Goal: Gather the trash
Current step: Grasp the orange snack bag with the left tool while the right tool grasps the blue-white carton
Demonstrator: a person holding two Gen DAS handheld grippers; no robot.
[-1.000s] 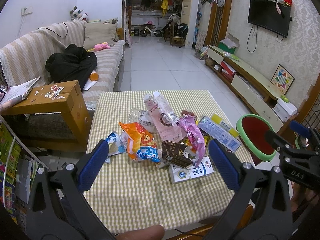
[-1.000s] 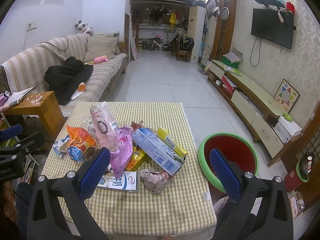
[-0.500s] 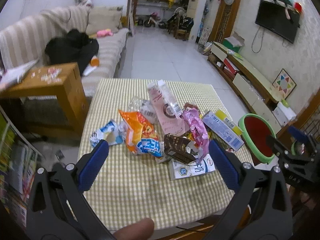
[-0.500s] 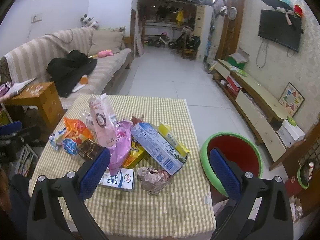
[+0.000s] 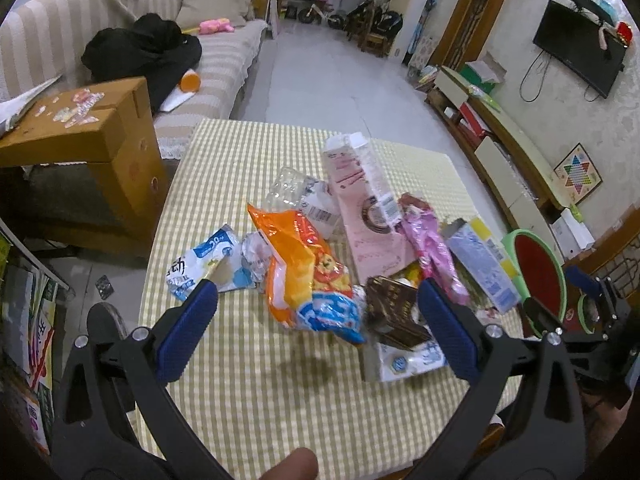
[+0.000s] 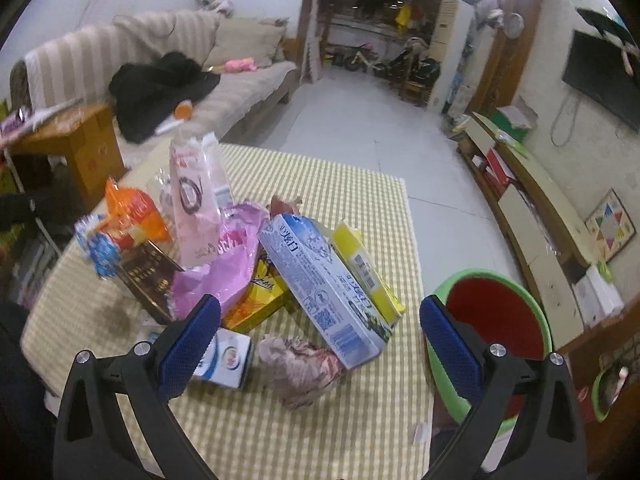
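trash lies in a heap on the yellow checked tablecloth [image 5: 248, 384]: an orange crinkled snack bag [image 5: 304, 276], a long blue and white cardboard box [image 6: 324, 288], a crumpled pink-grey paper ball [image 6: 298, 366]. left gripper [image 5: 318, 320] and right gripper [image 6: 320, 330] both hover with jaws wide, holding nothing. a green-rimmed red plastic basin [image 6: 492, 320] stands beside the table.

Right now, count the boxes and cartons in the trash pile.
5: pink carton at back, blue box leaning on yellow box, brown carton left, white milk carton front. More may be hidden.
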